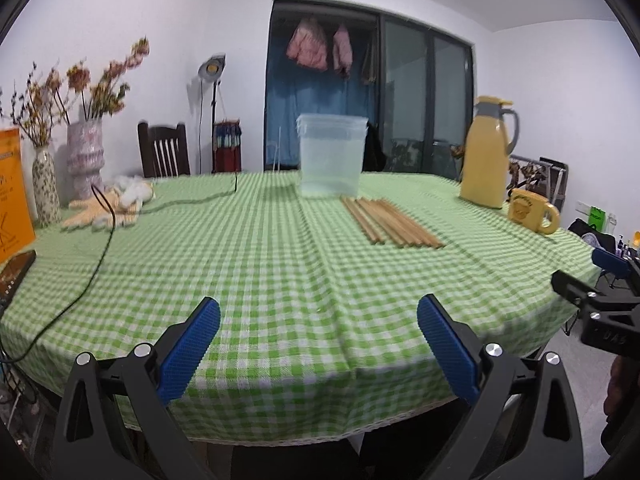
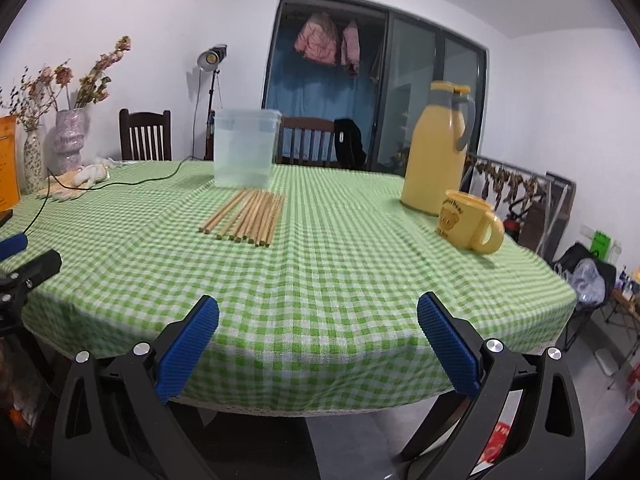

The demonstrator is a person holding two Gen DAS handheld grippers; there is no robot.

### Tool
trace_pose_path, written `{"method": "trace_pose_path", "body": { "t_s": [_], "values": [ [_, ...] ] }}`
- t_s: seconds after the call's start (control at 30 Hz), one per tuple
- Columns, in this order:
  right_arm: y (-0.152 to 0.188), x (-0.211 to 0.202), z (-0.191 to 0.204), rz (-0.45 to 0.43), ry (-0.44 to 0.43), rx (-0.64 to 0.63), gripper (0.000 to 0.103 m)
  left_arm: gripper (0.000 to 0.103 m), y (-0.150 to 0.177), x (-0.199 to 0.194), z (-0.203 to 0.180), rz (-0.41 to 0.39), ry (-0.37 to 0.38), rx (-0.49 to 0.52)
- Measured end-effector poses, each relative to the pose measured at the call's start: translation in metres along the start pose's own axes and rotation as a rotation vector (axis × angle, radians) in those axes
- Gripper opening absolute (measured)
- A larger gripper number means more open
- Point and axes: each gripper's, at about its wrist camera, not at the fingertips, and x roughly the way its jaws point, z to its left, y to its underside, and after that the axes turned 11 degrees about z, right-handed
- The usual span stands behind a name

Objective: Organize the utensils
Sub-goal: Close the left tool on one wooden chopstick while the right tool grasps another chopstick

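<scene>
Several wooden chopsticks (image 1: 392,222) lie side by side on the green checked tablecloth (image 1: 256,264), just in front of a clear plastic container (image 1: 331,156) standing upright at the far side. In the right wrist view the chopsticks (image 2: 247,218) lie in front of the container (image 2: 245,148). My left gripper (image 1: 319,344) is open and empty above the table's near edge. My right gripper (image 2: 318,344) is open and empty, also at the near edge, well short of the chopsticks. Each gripper shows at the side of the other's view.
A yellow thermos jug (image 2: 438,148) and yellow mug (image 2: 470,220) stand at the right. Vases with dried flowers (image 1: 82,152), gloves (image 1: 100,212), a black cable (image 1: 96,264) and a phone (image 1: 14,274) occupy the left. Chairs stand behind the table.
</scene>
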Motion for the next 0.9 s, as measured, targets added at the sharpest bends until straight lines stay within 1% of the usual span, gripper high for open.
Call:
{"method": "trace_pose_path", "body": {
  "t_s": [0.07,0.13,0.17,0.2,0.23,0.27,0.33,0.4,0.43,0.47,0.53,0.57,0.67,0.73,0.8,0.87,0.9],
  "values": [
    [-0.005,0.01,0.0,0.02,0.007,-0.006,0.096,0.096,-0.009,0.012,0.004,0.033,-0.001,-0.023],
    [-0.016,0.024,-0.001,0.065,-0.004,-0.008,0.096,0.096,-0.019,0.023,0.008,0.065,0.015,-0.039],
    [-0.023,0.031,-0.003,0.09,-0.01,-0.005,0.096,0.096,-0.029,0.032,0.01,0.102,0.039,-0.047],
    [-0.027,0.037,-0.004,0.111,-0.011,-0.002,0.096,0.096,-0.037,0.038,0.011,0.122,0.048,-0.051],
    [-0.036,0.047,-0.007,0.145,-0.01,0.011,0.096,0.096,-0.046,0.045,0.013,0.136,0.043,-0.059],
    [-0.043,0.055,-0.01,0.164,-0.022,0.029,0.096,0.096,-0.053,0.051,0.013,0.145,0.04,-0.066],
    [-0.061,0.075,-0.017,0.212,-0.074,0.058,0.094,0.095,-0.073,0.064,0.014,0.163,0.065,-0.07],
    [-0.074,0.09,-0.019,0.247,-0.111,0.061,0.083,0.095,-0.093,0.08,0.013,0.184,0.062,-0.059],
    [-0.083,0.1,-0.02,0.267,-0.137,0.057,0.079,0.095,-0.101,0.089,0.011,0.198,0.056,-0.05],
    [-0.09,0.11,-0.021,0.284,-0.149,0.051,0.07,0.095,-0.109,0.099,0.01,0.217,0.049,-0.039],
    [-0.103,0.128,-0.019,0.316,-0.148,0.035,0.062,0.095,-0.124,0.122,0.006,0.272,0.037,-0.014],
    [-0.109,0.137,-0.017,0.337,-0.168,0.029,0.056,0.092,-0.129,0.131,0.005,0.296,0.039,-0.004],
    [-0.123,0.162,-0.011,0.392,-0.227,0.024,0.054,0.091,-0.142,0.159,0.002,0.354,0.055,0.009],
    [-0.128,0.177,-0.006,0.426,-0.254,0.018,0.049,0.09,-0.148,0.175,-0.003,0.393,0.071,0.004],
    [-0.132,0.191,0.0,0.46,-0.259,0.002,0.042,0.09,-0.152,0.185,-0.007,0.401,0.078,0.013],
    [-0.134,0.2,0.003,0.483,-0.26,0.001,0.038,0.09,-0.155,0.195,-0.012,0.409,0.081,0.03],
    [-0.135,0.204,0.005,0.496,-0.271,0.004,0.037,0.09,-0.157,0.202,-0.014,0.423,0.082,0.04]
  ]
}}
